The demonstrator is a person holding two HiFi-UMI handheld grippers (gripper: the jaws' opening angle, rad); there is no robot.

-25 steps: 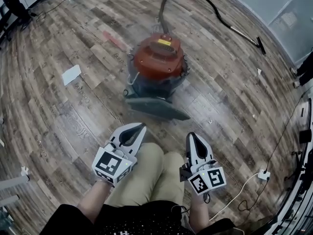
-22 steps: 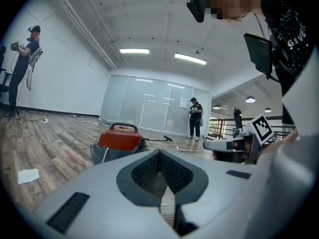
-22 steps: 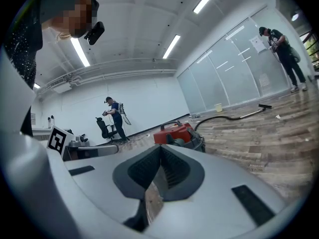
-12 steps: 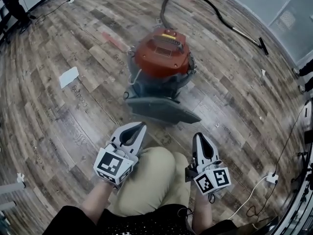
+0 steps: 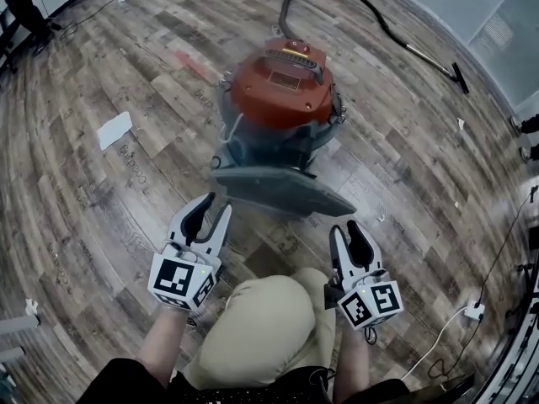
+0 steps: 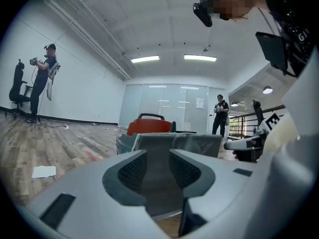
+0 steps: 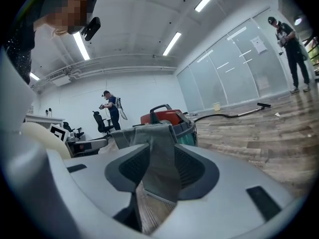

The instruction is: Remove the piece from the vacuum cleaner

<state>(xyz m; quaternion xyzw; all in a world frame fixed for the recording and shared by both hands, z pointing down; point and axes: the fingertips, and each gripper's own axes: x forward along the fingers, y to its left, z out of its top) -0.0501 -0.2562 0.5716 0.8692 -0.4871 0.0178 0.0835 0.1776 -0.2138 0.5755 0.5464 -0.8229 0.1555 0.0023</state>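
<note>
On wood floor, just ahead of bent knees: red-lidded vacuum cleaner, black hose curving off behind. Against its near base, flat grey piece, long axis running left to right, tapered end pointing right. Left gripper just short of its left end, right gripper near its right tip; both just opened, jaws apart, nothing gripped.
</note>
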